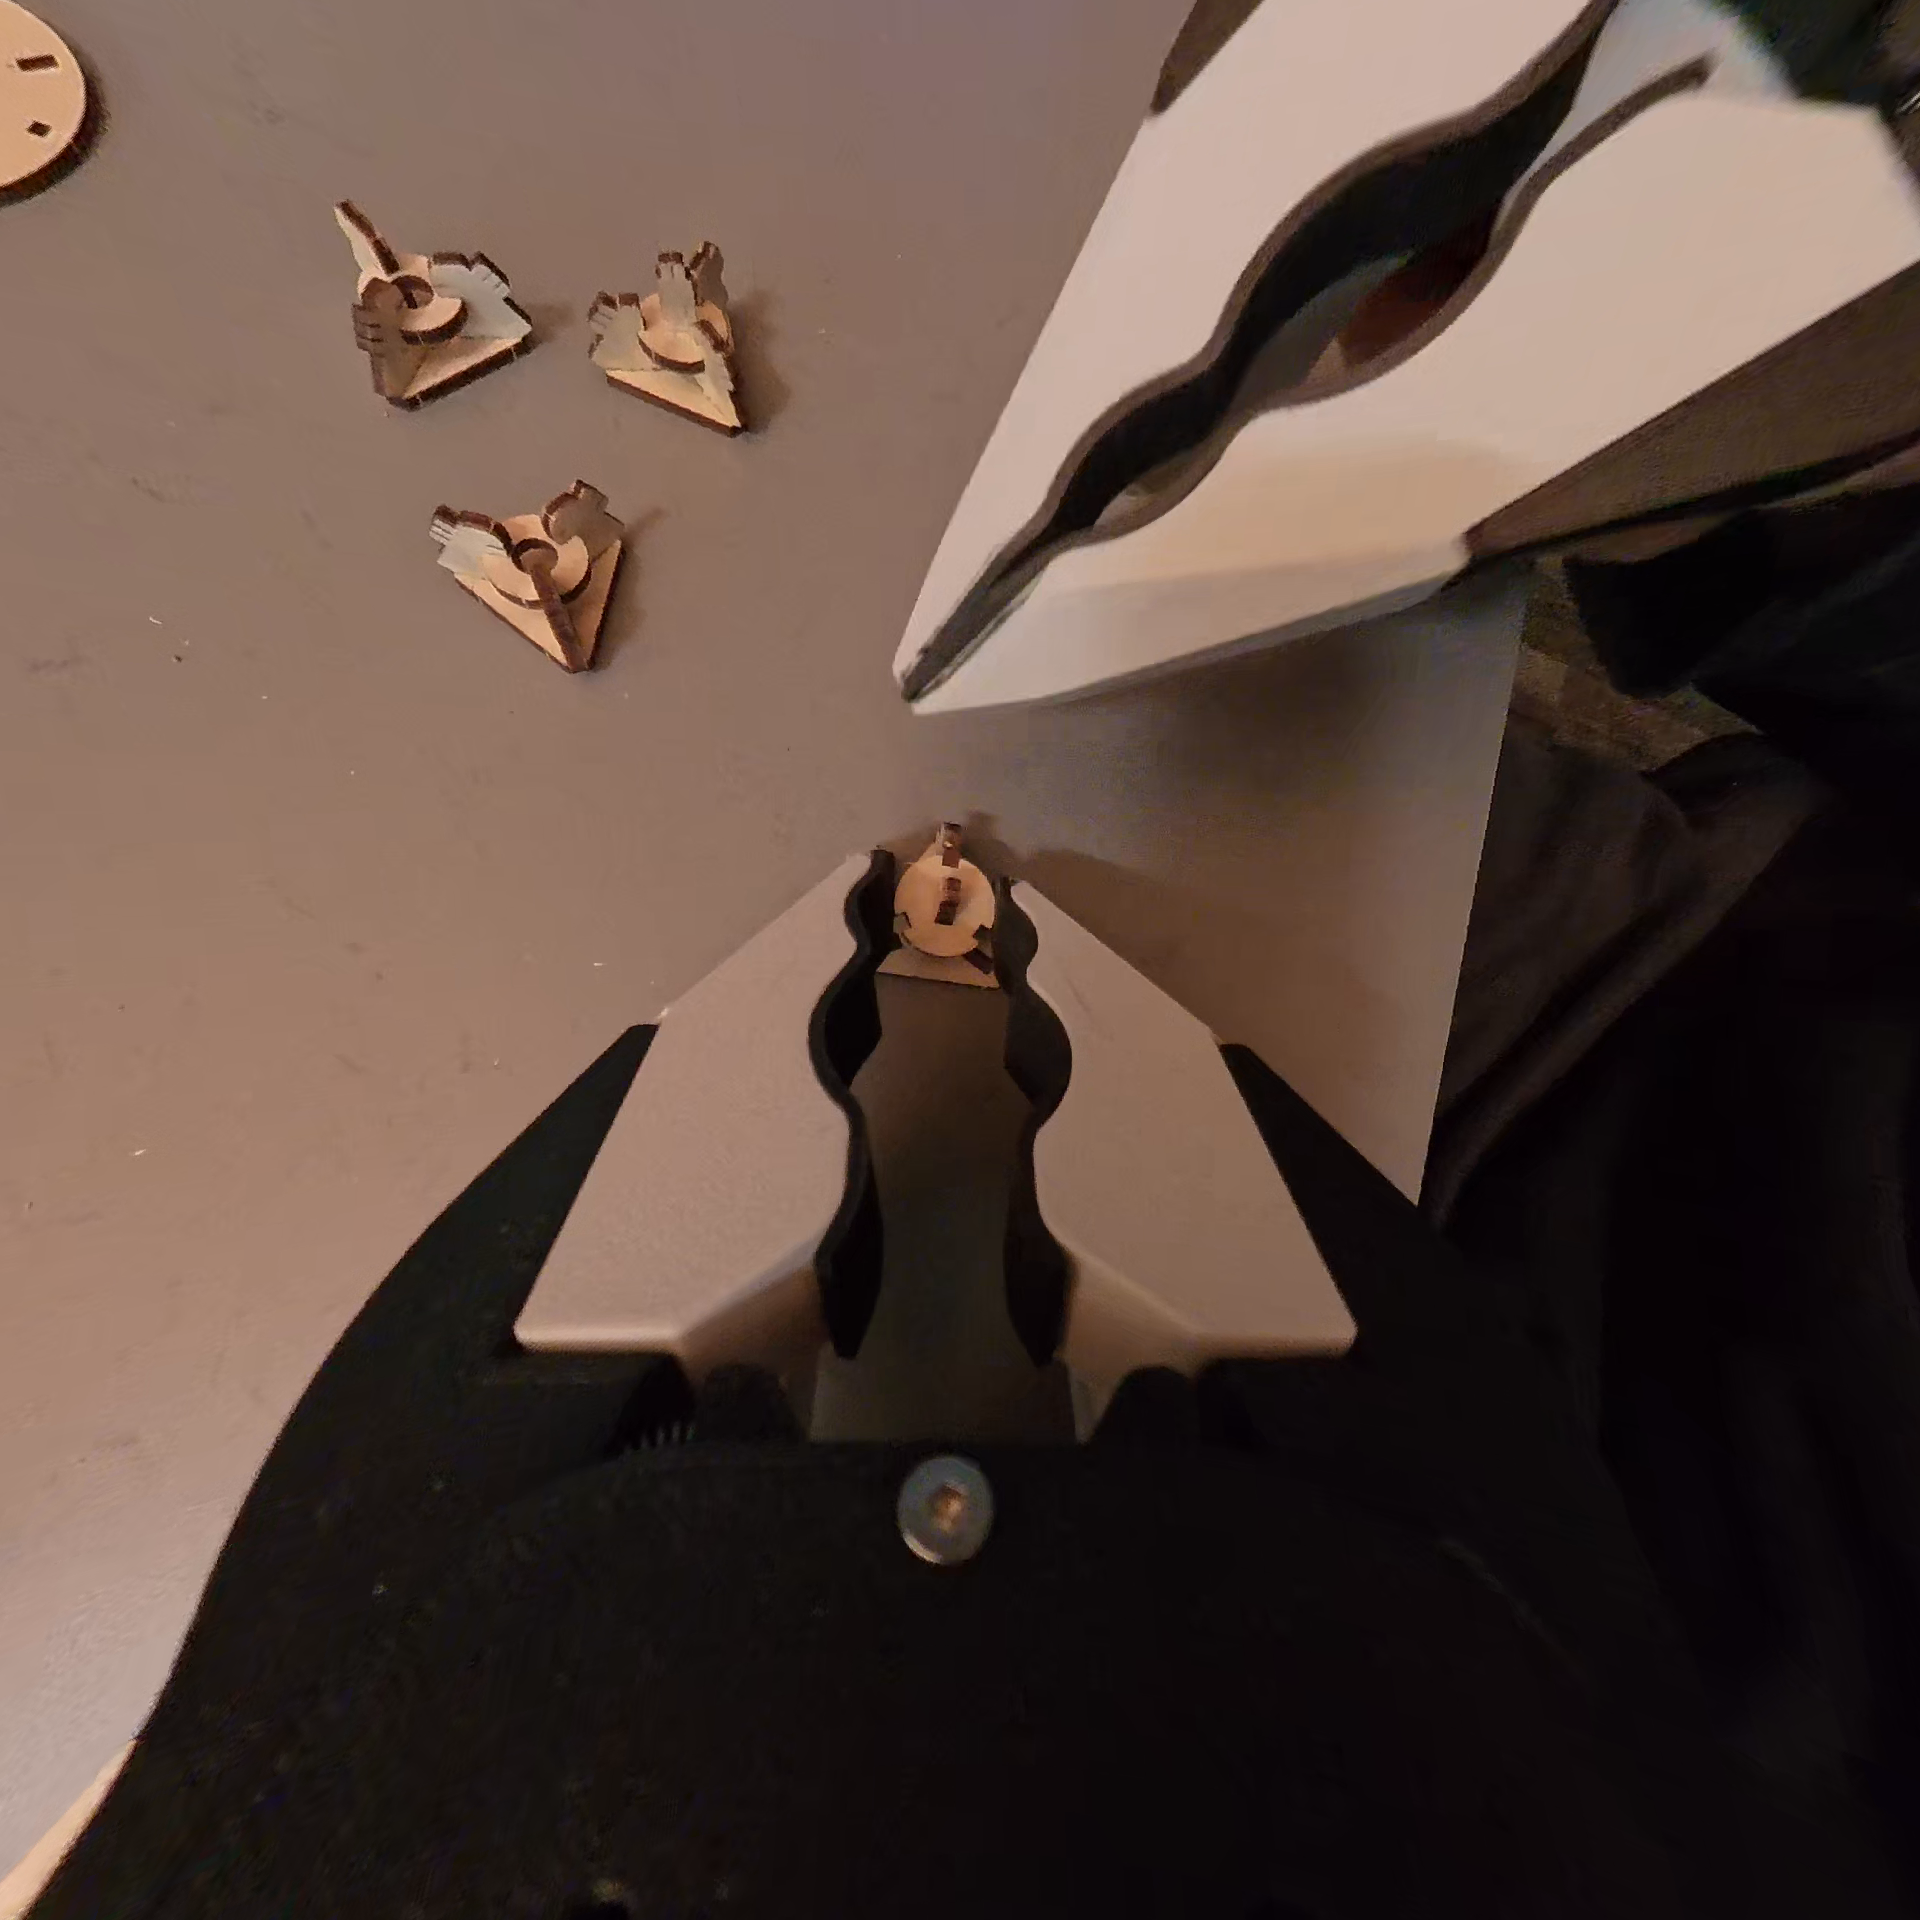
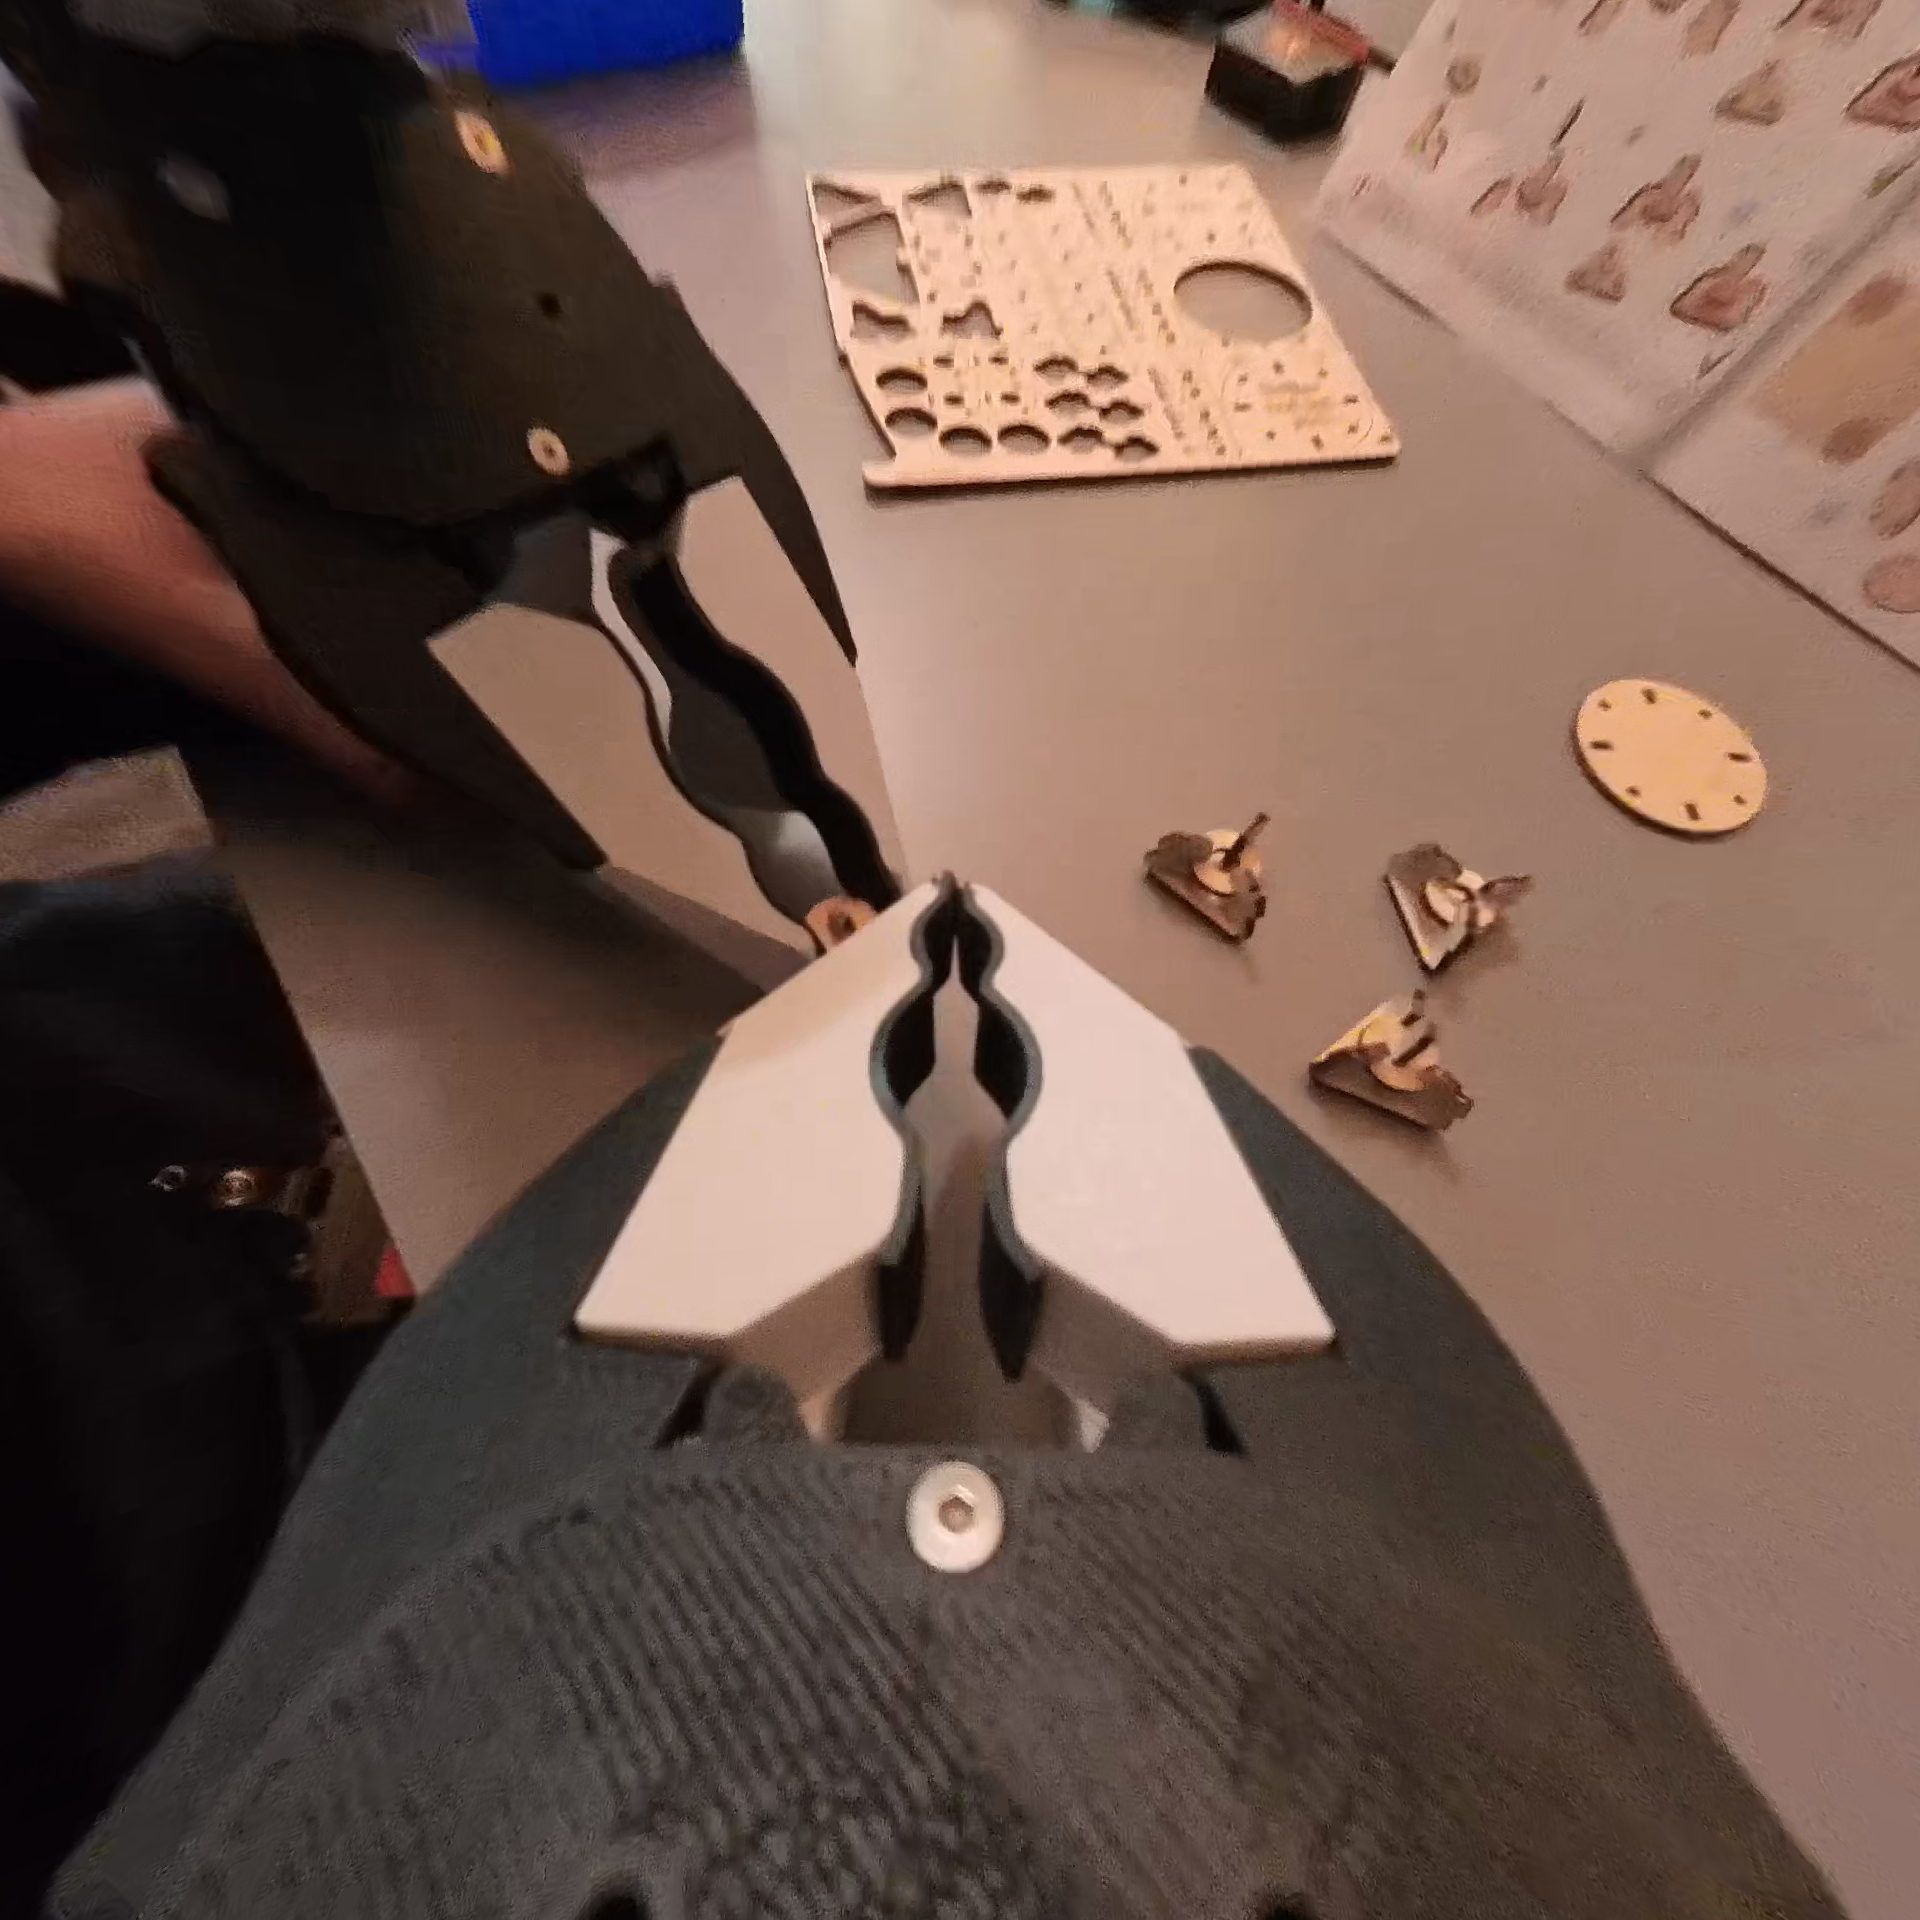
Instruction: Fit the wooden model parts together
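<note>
The left wrist view looked almost straight down on the grey table. There the left gripper pinched a small wooden piece, a round disc on a triangular base with a peg standing up, both black pads pressing its sides right at the fingertips. Three like pieces lay well apart to the upper left, and only an edge of a wooden disc showed in the corner. The right gripper hung above and to the right, blurred, its tip near the held piece but apart from it.

The right wrist view showed what the other could not: a cut-out wooden sheet farther back, the whole slotted disc, a patterned bag at the right edge, and a blue thing at the top, too blurred to name. The right gripper had its fingers pressed together at the tips with nothing between them. The left gripper came down from the upper left, a hand behind it; its held piece peeked out as a small tan scrap just left of the right fingertips, mostly hidden. The three pieces sat to the right on the table.
</note>
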`<state>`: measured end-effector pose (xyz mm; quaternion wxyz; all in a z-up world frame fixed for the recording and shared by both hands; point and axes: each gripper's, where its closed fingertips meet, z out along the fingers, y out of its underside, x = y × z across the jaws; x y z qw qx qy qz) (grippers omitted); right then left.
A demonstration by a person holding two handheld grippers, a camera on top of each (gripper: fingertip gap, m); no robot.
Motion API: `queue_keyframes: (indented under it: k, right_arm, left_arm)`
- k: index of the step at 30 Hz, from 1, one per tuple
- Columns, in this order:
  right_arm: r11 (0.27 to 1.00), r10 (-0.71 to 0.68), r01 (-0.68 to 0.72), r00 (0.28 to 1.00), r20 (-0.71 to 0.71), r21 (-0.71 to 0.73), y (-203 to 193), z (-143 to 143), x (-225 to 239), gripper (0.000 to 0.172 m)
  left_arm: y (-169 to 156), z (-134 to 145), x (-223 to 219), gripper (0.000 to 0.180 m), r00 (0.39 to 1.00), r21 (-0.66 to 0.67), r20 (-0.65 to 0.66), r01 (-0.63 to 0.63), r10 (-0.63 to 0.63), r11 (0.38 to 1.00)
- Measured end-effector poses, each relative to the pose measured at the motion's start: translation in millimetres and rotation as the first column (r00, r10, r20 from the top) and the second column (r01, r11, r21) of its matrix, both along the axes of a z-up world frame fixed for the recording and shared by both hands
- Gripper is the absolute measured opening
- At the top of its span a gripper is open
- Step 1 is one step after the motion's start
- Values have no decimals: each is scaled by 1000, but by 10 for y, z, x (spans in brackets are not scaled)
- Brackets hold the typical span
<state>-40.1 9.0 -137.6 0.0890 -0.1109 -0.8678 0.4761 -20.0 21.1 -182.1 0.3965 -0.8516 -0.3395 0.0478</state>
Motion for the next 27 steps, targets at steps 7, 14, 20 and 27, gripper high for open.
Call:
queue_keyframes:
  k: [7,14,20,27]
  right_arm:
    - [1000,21,-21,1000,-23,-7,-93,-85,62,0]
    - [998,23,-27,998,61,60,-81,-206,71,0]
    - [997,0,4,999,49,-74,-37,64,39,0]
    - [1000,-29,29,1000,3,6,34,-129,27,0]
  left_arm:
    - [0,0,-2,18,1000,3,3,0,0,1000]
    - [2,0,-2,18,1000,11,11,0,0,1000]
    - [-2,14,4,18,999,41,37,-2,1,999]
    - [-158,100,3,31,999,50,-39,-26,28,998]
